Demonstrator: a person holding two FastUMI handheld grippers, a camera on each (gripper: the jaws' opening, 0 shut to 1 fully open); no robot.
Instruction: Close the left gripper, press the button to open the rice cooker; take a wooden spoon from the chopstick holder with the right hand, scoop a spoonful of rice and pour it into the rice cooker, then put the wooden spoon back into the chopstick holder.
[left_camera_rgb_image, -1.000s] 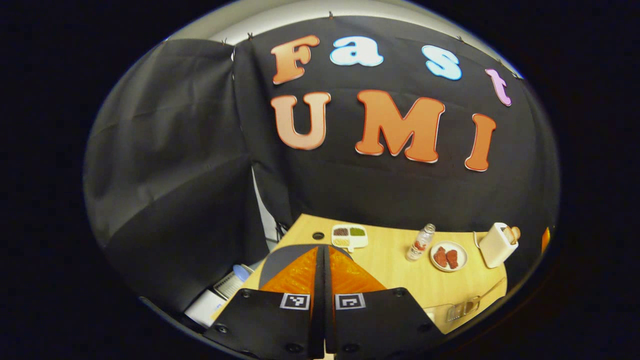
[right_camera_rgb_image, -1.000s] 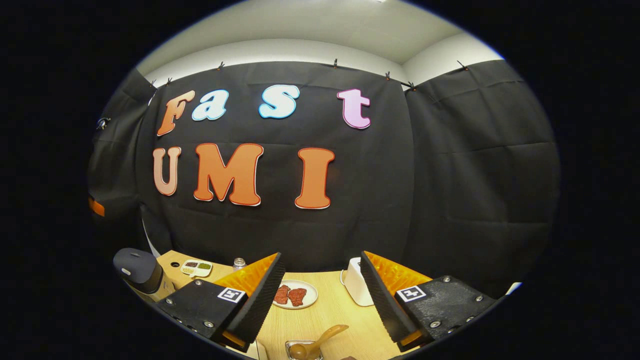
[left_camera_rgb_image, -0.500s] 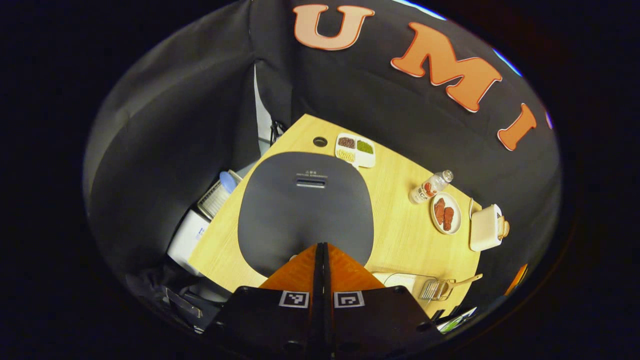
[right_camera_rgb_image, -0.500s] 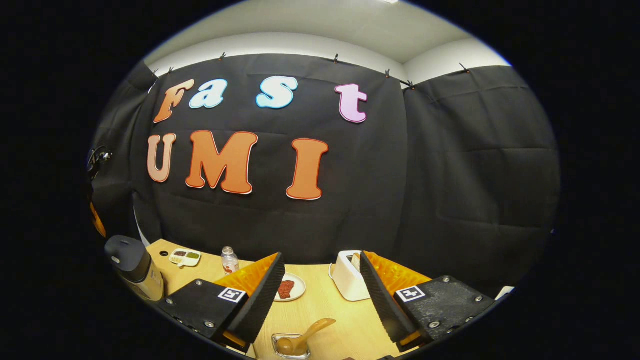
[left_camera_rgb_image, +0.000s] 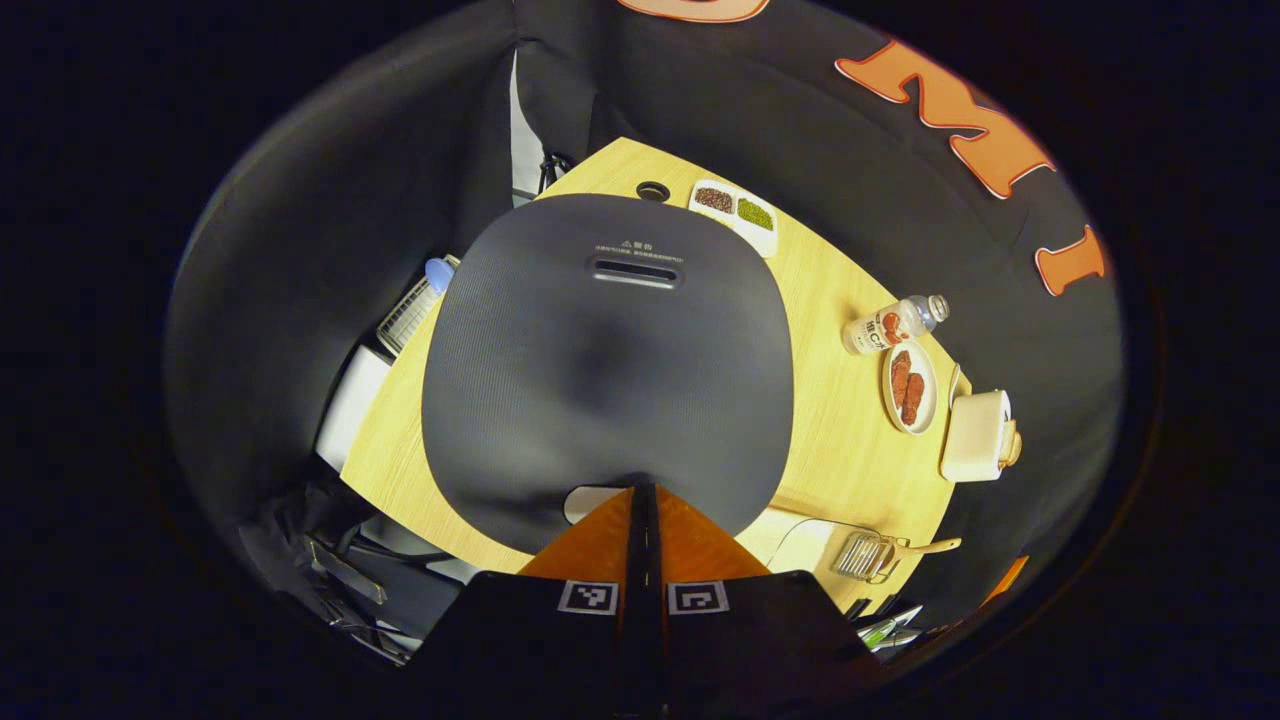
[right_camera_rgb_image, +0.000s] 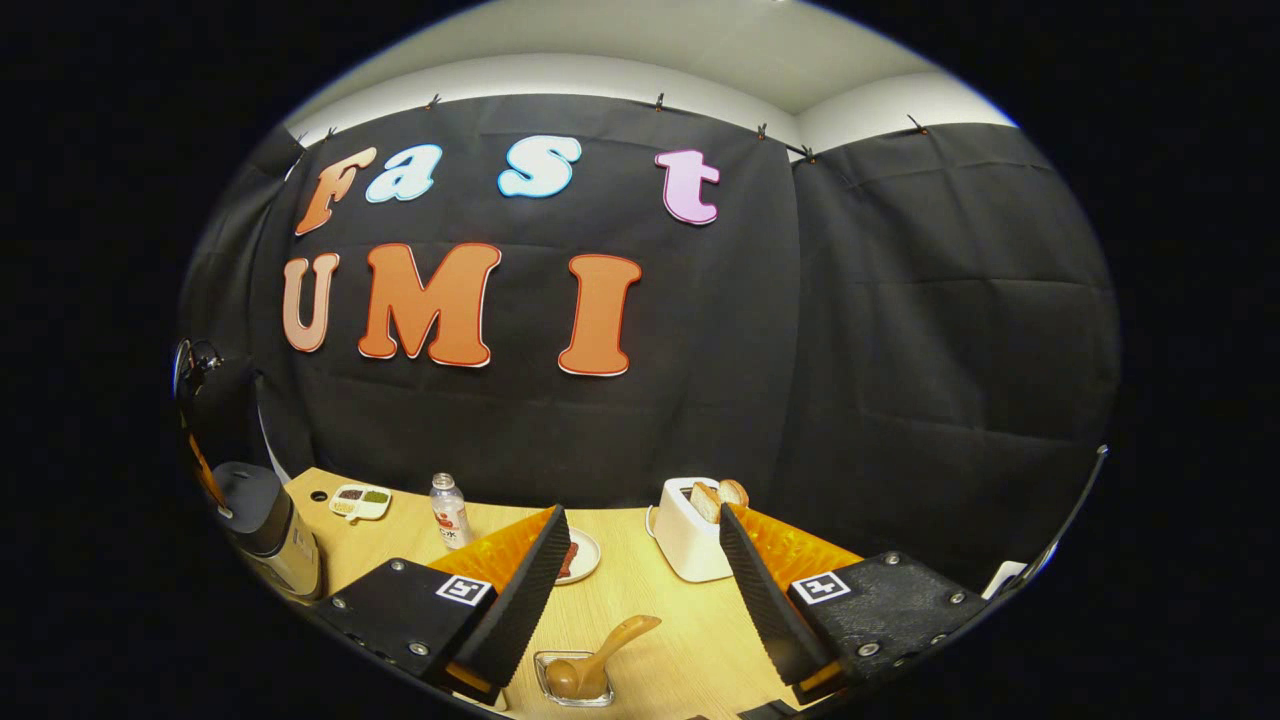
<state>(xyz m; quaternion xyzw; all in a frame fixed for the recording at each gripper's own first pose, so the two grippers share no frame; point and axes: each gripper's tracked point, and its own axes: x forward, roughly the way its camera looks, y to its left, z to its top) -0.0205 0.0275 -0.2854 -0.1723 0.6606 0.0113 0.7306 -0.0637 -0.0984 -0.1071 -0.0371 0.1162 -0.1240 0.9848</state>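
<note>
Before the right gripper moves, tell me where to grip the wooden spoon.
Grip the wooden spoon on its free handle, which slants up and right out of the chopstick holder. Its bowl sits down inside. Likely best to bring the open right gripper down from above, fingers straddling the handle.

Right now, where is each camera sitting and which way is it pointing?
Left gripper view: rides the left gripper, above the rice cooker, looking down on its closed lid; its shut fingers show at the bottom.
Right gripper view: rides the right gripper, low over the table, facing the booth wall; its open fingers frame the wooden spoon.
Shared: rice cooker, bottle, toaster.
</note>
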